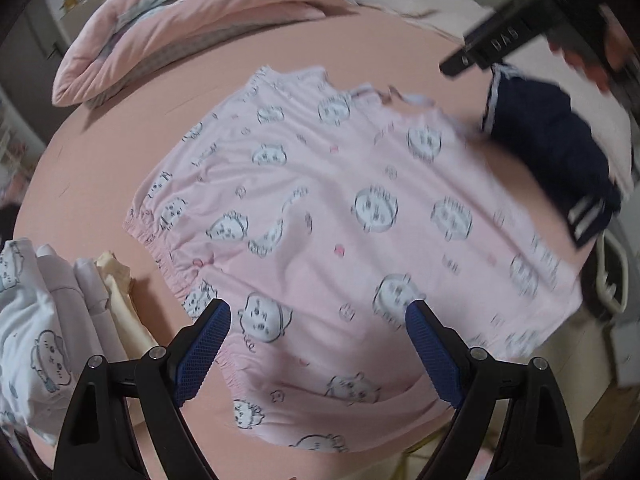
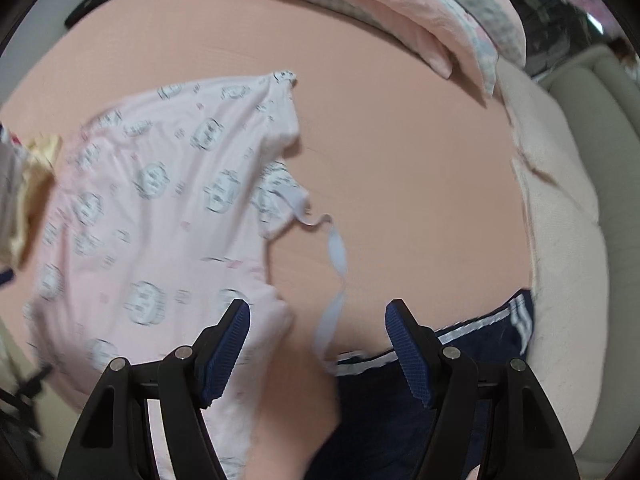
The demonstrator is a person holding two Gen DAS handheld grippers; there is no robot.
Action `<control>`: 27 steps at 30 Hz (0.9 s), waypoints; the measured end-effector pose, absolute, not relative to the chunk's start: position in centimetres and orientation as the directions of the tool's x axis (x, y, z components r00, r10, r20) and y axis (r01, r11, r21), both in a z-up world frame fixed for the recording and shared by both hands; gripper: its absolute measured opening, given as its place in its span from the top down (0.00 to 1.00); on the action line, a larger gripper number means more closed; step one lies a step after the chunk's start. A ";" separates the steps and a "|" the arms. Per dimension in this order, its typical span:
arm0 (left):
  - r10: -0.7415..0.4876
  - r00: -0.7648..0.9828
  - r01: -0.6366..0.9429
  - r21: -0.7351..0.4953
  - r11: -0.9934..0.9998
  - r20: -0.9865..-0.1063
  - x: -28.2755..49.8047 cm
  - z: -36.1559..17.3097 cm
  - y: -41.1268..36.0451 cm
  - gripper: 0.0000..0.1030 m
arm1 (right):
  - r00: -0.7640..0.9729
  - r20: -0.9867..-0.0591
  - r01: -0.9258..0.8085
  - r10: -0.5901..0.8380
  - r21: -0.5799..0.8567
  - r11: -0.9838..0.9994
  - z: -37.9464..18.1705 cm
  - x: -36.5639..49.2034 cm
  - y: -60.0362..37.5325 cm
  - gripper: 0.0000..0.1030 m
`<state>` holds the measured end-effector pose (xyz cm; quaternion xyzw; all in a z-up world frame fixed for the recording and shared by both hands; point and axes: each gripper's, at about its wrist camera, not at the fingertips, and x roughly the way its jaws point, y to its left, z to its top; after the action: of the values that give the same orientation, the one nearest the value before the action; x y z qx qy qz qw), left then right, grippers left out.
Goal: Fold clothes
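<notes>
A pink garment (image 1: 328, 216) printed with cartoon faces lies spread flat on the peach bed sheet (image 1: 120, 148). Its elastic cuffs face left and a white drawstring trails from its far edge. My left gripper (image 1: 318, 312) hangs open over the garment's near part, nothing between its blue pads. In the right wrist view the same garment (image 2: 160, 208) fills the left side, its white drawstring (image 2: 334, 276) lying loose on the sheet (image 2: 400, 160). My right gripper (image 2: 318, 312) is open above the garment's corner and the drawstring. The other gripper's black body (image 1: 492, 44) shows at top right of the left wrist view.
A navy garment with white stripes (image 1: 552, 152) lies at the bed's right side, also under my right gripper (image 2: 460, 360). A pile of pale and yellow clothes (image 1: 60, 320) sits at the left. A folded pink quilt (image 1: 168, 28) lies at the far end. A cream cushion (image 2: 568, 240) borders the bed.
</notes>
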<state>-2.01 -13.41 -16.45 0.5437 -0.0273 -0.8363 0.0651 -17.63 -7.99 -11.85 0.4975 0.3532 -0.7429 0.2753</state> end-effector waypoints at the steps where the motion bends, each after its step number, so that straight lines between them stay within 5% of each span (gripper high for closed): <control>1: -0.140 -0.398 0.075 0.120 -0.990 -0.906 -1.8 -16.8 -13.5 0.13 | -0.376 -0.926 0.761 -0.046 -0.280 -0.585 -12.3 -17.8 -7.8 0.32; 15: -0.208 -0.385 0.024 0.215 -0.976 -0.899 2.0 -18.5 -14.9 0.13 | -0.352 -0.934 0.735 0.058 -0.315 -0.600 -19.1 -21.5 -6.5 0.32; 27: -0.156 -0.377 0.031 0.155 -0.987 -0.913 4.7 -20.1 -14.9 0.13 | -0.354 -0.929 0.656 0.106 -0.328 -0.680 -21.5 -24.3 -7.9 0.32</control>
<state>4.66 -14.87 -20.12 0.5553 -0.0560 -0.8278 0.0565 -24.25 -7.90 -21.46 0.5375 0.3544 -0.7425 0.1849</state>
